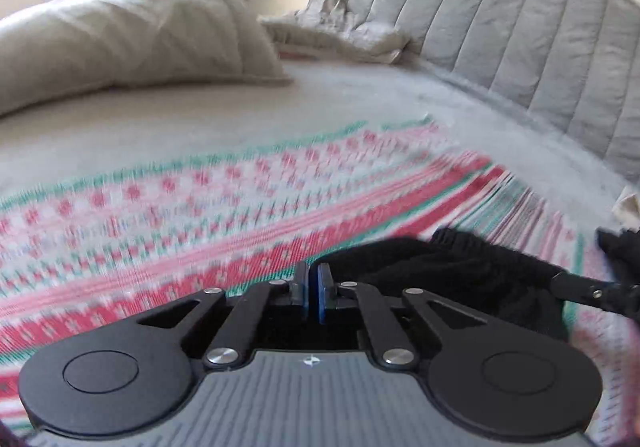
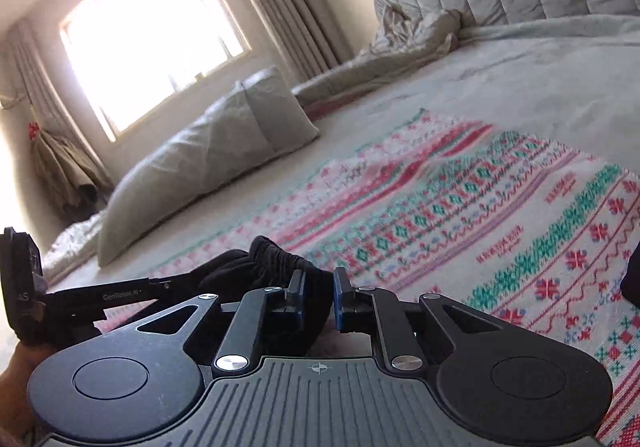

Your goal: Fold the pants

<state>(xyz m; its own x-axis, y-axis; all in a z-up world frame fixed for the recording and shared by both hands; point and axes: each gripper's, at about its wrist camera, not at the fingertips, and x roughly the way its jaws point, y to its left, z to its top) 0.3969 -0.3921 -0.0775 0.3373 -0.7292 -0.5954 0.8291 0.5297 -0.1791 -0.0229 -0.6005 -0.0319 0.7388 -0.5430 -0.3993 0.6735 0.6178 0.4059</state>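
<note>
Black pants (image 1: pixel 440 271) lie bunched on a patterned blanket, with their gathered elastic waistband (image 2: pixel 280 251) raised towards me. My left gripper (image 1: pixel 314 271) is shut at the left edge of the black fabric, its blue pads almost touching and pinching the cloth's edge. In the right wrist view its linkage (image 2: pixel 120 293) reaches into the same bundle from the left. My right gripper (image 2: pixel 318 283) is shut on a thick fold of the pants, and black cloth fills the gap between its pads. The right gripper's linkage (image 1: pixel 592 293) enters the left wrist view from the right.
A red, green and white knitted blanket (image 2: pixel 480 207) covers the grey bed. A big pillow (image 2: pixel 208 155) lies at the left, rumpled bedding (image 1: pixel 340 27) at the back, and a padded headboard (image 1: pixel 520 27) along the right. A bright window (image 2: pixel 152 35) is behind. A hand (image 2: pixel 12 387) shows at lower left.
</note>
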